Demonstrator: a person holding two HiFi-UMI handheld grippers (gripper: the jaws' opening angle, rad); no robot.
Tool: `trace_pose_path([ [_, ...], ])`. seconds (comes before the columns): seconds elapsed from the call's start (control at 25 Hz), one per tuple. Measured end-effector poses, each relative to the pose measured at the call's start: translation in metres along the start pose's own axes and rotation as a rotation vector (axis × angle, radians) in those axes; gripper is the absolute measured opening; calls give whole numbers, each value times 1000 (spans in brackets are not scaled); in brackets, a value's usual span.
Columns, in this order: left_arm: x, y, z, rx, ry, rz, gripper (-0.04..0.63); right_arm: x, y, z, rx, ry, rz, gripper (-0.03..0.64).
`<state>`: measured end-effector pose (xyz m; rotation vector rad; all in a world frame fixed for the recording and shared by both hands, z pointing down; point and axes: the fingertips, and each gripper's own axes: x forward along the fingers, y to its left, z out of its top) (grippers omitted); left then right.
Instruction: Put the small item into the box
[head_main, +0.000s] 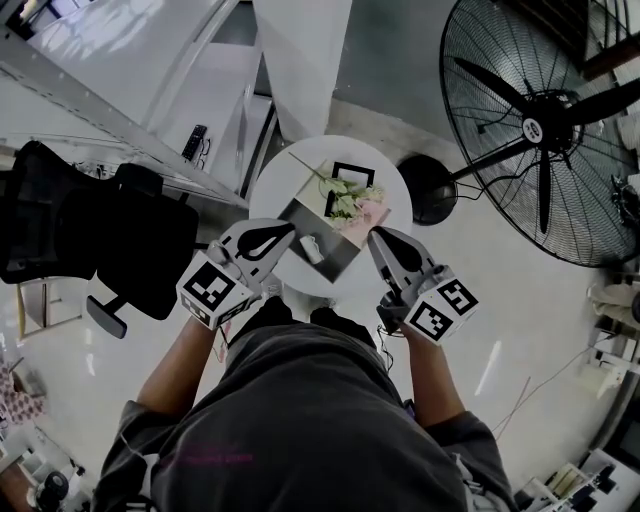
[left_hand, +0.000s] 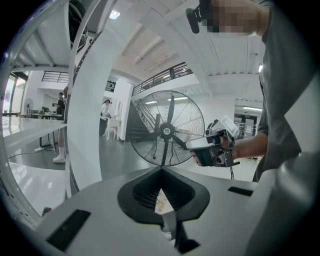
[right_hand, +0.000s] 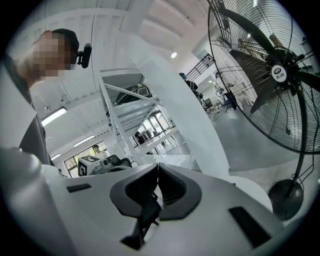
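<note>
Flowers (head_main: 348, 203) seemingly across the box (head_main: 338, 262)
</note>
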<state>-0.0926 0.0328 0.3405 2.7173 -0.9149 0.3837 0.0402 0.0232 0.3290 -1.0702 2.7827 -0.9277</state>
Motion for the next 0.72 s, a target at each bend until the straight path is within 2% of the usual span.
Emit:
trace_pose_path([
  [0.72, 8, -5, -5, 2, 5, -5, 14, -4, -7, -7, 12, 12, 3, 21],
])
